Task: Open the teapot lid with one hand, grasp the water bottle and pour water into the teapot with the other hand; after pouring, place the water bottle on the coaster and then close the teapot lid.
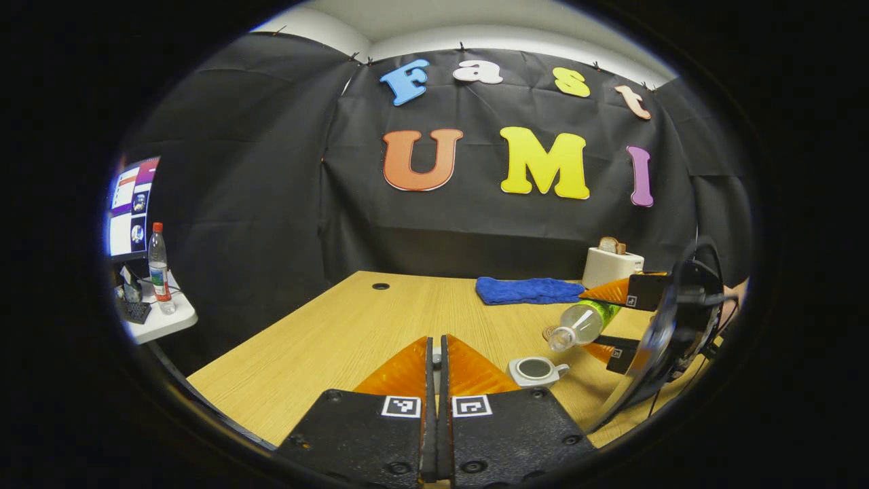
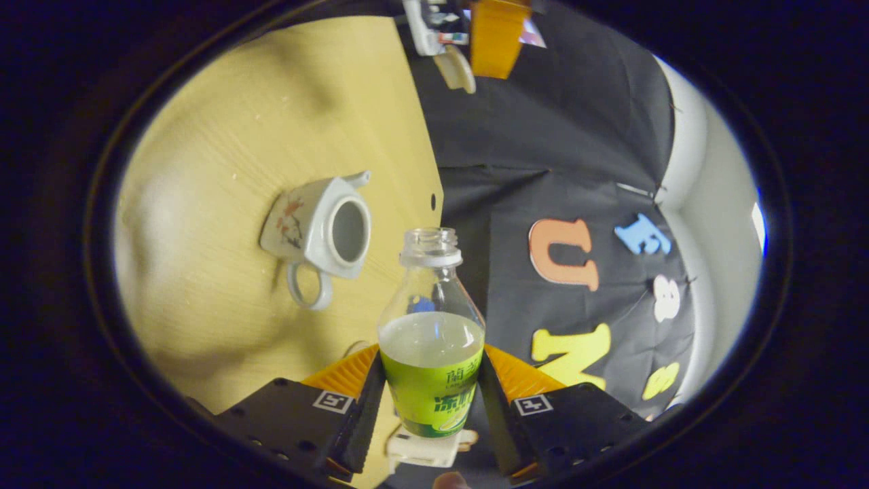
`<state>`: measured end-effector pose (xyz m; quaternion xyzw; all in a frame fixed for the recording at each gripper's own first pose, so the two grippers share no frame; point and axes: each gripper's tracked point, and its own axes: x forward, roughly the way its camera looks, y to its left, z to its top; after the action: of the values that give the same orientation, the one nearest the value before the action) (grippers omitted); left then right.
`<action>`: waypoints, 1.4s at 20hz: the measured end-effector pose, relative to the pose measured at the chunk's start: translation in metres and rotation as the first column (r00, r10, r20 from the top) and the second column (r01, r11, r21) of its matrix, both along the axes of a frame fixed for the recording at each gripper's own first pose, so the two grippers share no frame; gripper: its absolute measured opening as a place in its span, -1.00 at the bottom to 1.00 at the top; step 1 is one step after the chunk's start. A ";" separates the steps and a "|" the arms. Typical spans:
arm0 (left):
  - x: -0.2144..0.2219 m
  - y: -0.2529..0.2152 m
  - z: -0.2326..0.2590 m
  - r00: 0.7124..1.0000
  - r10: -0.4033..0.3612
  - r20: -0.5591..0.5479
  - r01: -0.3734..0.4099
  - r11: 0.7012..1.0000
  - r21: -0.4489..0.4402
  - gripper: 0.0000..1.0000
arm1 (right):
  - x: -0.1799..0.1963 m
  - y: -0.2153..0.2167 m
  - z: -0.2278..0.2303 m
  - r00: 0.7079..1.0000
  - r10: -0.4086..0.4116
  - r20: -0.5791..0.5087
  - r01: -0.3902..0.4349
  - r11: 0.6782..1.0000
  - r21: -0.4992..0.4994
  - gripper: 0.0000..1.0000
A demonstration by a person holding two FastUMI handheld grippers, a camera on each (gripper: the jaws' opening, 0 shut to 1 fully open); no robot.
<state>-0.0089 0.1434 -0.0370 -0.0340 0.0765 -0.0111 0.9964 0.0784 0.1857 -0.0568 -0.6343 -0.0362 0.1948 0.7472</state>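
**Bottle tipped over the open teapot**

While the right tool [image 2: 431,397] is clamping the uncapped water bottle [image 2: 432,353] on both sides, tilting its mouth toward the open teapot [image 2: 319,231] on the desk [image 2: 224,122], the left tool [image 1: 438,360] is hovering nearby with fingers together.

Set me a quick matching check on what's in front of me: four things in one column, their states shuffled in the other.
Things:
1. water bottle
2. teapot
3. blue cloth
4. toaster

States:
A. lidless, standing on the table
B. bread slice sticking out of the top
C. tilted, uncapped, in the right gripper's jaws
D. lying near the table's far edge

Pairs: 1-C, 2-A, 3-D, 4-B
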 end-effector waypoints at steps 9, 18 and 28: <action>0.003 -0.036 0.006 0.998 -0.058 0.011 0.058 0.998 -0.003 -0.94 | 0.017 -0.013 0.074 0.963 0.053 -0.264 0.165 0.660 0.733 0.43; -0.003 -0.049 0.015 0.996 -0.080 0.025 0.079 0.997 0.026 -0.94 | 0.089 -0.040 0.064 0.889 0.132 -0.439 0.398 0.252 0.882 0.41; 0.002 -0.044 0.015 0.997 -0.073 0.028 0.072 0.997 0.033 -0.94 | 0.128 -0.037 0.011 0.847 0.094 -0.523 0.497 0.208 0.842 0.41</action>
<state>-0.0071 0.0995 -0.0223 -0.0153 0.0634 -0.0466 0.9968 0.2067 0.1487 -0.0454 0.0319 0.1198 0.1723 0.9772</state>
